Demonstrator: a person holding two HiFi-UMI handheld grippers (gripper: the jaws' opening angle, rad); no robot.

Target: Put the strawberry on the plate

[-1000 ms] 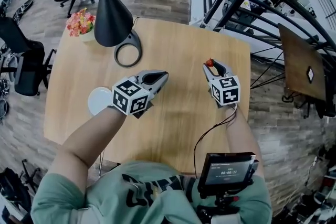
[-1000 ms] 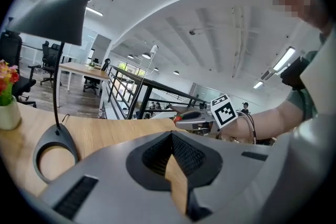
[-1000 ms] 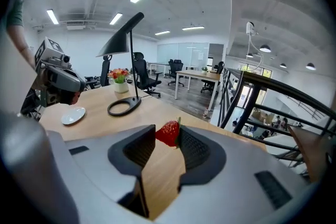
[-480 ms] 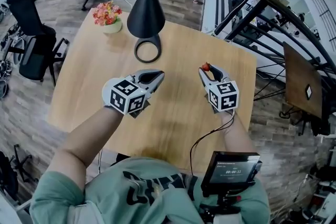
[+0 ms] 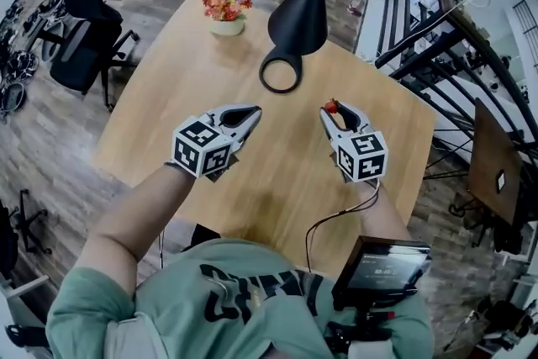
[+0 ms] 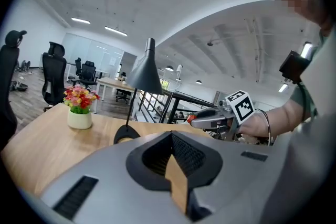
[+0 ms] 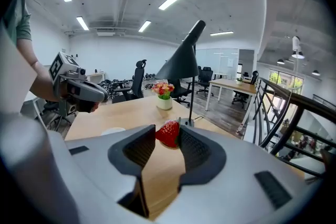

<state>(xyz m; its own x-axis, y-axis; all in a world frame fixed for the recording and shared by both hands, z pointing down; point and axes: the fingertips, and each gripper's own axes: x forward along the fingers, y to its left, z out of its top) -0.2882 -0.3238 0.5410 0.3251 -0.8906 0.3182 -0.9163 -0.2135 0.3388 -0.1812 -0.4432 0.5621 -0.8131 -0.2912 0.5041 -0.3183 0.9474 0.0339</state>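
Strawberry (image 5: 333, 106) in transit: seen from the head view, the fruit sits pinched at the tip of the right gripper (image 5: 328, 109), which a person holds over the right half of a wooden table (image 5: 160, 122). The left gripper (image 5: 250, 112) hangs beside it over the middle of the table, apart from it, its tips together and nothing in them. A black lamp (image 5: 303, 4) and a pot of flowers (image 5: 225, 13) stand at the far side. The plate (image 7: 112, 131) does not show from above; the left arm may be covering it.

From the left gripper view, that claw's two jaws meet at the front with only bare tabletop visible through the gap behind them. Across the table the other claw is seen side-on, a speck of red at its nose.

From the right gripper view, the red berry is wedged between the ribbed pads at the very front of the jaws, which are clamped on it. Beyond the left jaw a pale, flat dish lies on the table, well apart from the fruit, with the empty claw hovering above and to its left.

Pick-up looks done. Carrying the berry across to the dish, lowering it and letting go all appear to remain.
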